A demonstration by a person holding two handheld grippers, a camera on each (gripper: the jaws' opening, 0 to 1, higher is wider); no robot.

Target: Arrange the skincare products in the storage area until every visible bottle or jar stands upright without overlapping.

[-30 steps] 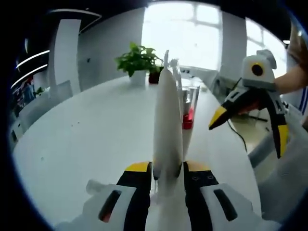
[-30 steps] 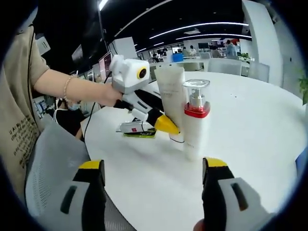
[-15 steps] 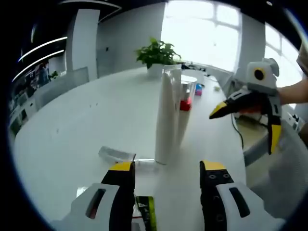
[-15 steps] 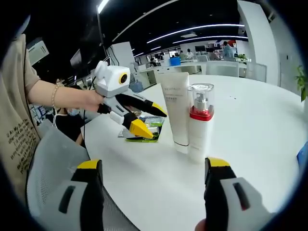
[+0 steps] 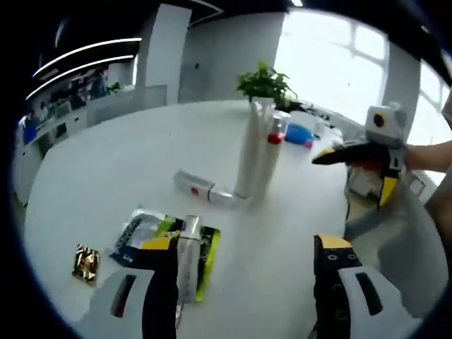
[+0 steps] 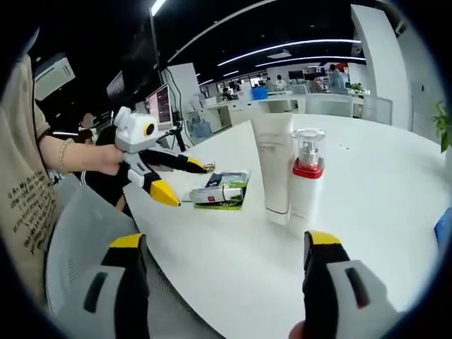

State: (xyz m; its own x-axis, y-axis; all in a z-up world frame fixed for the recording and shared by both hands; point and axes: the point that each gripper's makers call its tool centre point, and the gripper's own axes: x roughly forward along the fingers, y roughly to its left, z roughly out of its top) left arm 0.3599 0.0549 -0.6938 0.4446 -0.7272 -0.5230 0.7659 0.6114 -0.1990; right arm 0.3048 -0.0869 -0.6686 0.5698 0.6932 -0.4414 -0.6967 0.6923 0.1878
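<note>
Beside the upright white tube [image 6: 274, 166], touching, stands the pump bottle [image 6: 306, 185]; left gripper [image 6: 173, 179] and right gripper [image 5: 357, 166] both agape, empty.

You've got a white squeeze tube [image 6: 275, 168] standing upright on its cap, touching a white pump bottle [image 6: 306, 185] with red collar and clear cap, also upright. A small white tube with red mark [image 5: 205, 191] lies flat at their base. Another small tube [image 6: 220, 194] lies flat on green sachets [image 5: 145, 234]; a gold sachet [image 5: 85, 262] sits apart.
</note>
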